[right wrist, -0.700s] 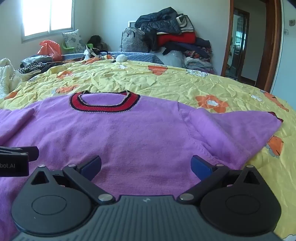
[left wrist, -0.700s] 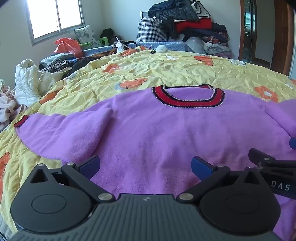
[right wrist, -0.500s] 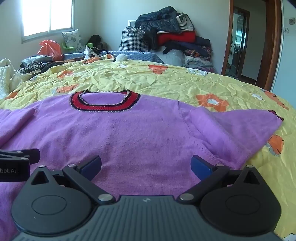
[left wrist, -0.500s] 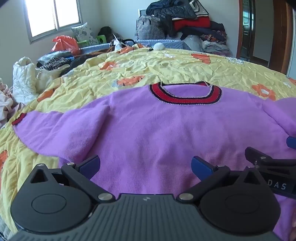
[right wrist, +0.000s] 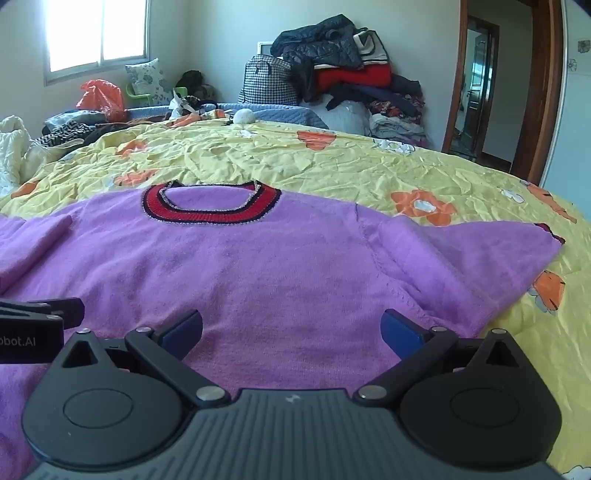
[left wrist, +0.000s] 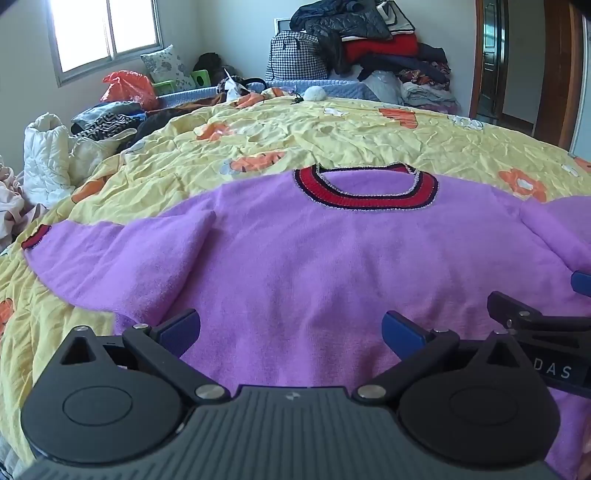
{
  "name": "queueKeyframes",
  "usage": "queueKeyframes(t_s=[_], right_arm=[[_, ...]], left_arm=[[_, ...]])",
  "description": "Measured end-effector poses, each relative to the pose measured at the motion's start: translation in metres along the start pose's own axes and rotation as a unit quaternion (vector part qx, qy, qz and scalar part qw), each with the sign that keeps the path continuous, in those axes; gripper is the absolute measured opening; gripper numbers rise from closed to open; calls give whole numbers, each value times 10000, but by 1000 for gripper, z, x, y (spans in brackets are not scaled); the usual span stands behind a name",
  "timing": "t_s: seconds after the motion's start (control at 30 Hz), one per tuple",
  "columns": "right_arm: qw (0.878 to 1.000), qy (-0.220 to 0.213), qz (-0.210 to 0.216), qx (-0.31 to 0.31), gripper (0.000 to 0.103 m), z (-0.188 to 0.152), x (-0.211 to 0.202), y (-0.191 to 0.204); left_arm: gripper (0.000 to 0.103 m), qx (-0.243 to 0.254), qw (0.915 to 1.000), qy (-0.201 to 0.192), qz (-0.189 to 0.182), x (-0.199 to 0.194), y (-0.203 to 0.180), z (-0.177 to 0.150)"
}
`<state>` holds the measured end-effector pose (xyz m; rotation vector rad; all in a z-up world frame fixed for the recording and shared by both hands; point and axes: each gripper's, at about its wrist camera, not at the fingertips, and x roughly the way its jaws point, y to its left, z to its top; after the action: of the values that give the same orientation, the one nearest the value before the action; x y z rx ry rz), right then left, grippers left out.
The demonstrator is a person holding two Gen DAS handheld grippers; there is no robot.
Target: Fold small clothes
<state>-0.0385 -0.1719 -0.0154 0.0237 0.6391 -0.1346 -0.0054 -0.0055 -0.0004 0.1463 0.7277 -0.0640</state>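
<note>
I count one purple sweater (left wrist: 332, 266) with a red collar (left wrist: 365, 197), spread flat with two sleeves out at 9 and 3 o'clock. My left gripper (left wrist: 291, 328) and right gripper (right wrist: 291, 328) both hang over its lower part, jaws spread wide, gripping nothing. It lies on a yellow flowered bedspread (right wrist: 351, 162); one window (left wrist: 103, 33) at 11 o'clock, one clothes pile (right wrist: 351, 74) at 12, one doorway (right wrist: 476, 85) at 2.
</note>
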Motion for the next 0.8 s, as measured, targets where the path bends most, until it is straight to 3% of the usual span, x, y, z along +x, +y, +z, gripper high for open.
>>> queueKeyframes(t_s=[0.8], right_arm=[[9999, 115, -2, -60, 103, 0, 4, -4]], left_arm=[[103, 66, 9996, 282, -47, 18, -5, -3]])
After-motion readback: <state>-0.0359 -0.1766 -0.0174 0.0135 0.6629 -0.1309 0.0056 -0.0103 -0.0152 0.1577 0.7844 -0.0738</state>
